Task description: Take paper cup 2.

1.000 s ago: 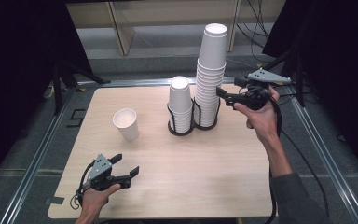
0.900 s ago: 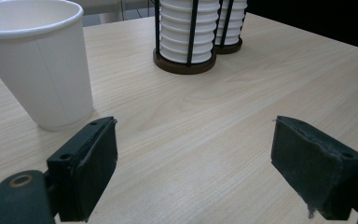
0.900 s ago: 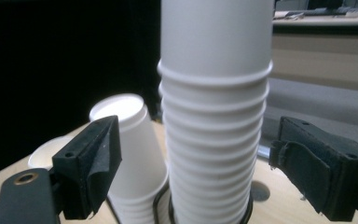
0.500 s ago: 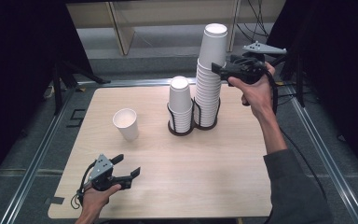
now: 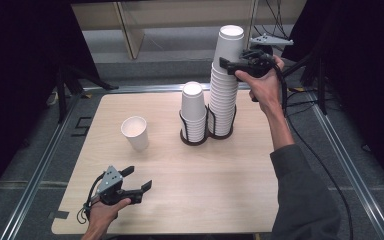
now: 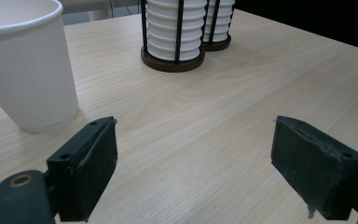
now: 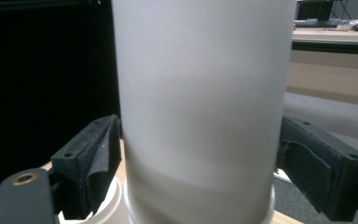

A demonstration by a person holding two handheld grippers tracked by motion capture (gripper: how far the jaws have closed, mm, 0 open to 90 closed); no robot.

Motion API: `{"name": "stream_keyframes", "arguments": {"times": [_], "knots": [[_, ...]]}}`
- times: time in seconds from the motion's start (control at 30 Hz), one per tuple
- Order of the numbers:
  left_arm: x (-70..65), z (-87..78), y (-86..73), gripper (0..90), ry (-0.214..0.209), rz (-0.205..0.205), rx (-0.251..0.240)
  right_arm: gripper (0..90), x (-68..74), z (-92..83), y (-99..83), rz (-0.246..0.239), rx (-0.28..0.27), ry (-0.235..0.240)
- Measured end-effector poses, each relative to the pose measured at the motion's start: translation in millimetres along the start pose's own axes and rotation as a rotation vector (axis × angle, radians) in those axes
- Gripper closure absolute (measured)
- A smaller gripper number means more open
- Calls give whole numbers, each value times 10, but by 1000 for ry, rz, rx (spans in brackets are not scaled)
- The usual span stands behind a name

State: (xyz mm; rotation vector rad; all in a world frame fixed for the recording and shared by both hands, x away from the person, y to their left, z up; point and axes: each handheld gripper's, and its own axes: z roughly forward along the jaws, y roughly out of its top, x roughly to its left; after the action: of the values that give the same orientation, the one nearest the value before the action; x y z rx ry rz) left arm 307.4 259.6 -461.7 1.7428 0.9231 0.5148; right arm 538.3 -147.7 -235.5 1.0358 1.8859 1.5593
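Top cup (image 5: 228, 42) up on the tall stack (image 5: 223, 95), in the rack (image 5: 207, 134) at the back of the worktop (image 5: 220, 185). Flanked by the right gripper (image 5: 226, 63), fingers (image 7: 91, 158) wide, not pressing. Left gripper (image 5: 139, 179) low near the front edge, fingers apart, empty. Lone cup (image 5: 135, 132) standing left.
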Motion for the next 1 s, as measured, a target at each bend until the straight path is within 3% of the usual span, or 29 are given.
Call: {"name": "stream_keyframes", "arguments": {"times": [0.27,0.47,0.77,1.0], "knots": [[-2,-4,3,143,-2,7,6,133,-14,135,26,33,4,7],[-4,-8,8,143,1,11,17,124,0,185,45,28,11,-8],[-6,-5,8,143,-3,11,18,158,-1,183,73,28,17,-19],[-11,12,3,143,-12,5,6,172,10,123,176,32,-28,-11]]}}
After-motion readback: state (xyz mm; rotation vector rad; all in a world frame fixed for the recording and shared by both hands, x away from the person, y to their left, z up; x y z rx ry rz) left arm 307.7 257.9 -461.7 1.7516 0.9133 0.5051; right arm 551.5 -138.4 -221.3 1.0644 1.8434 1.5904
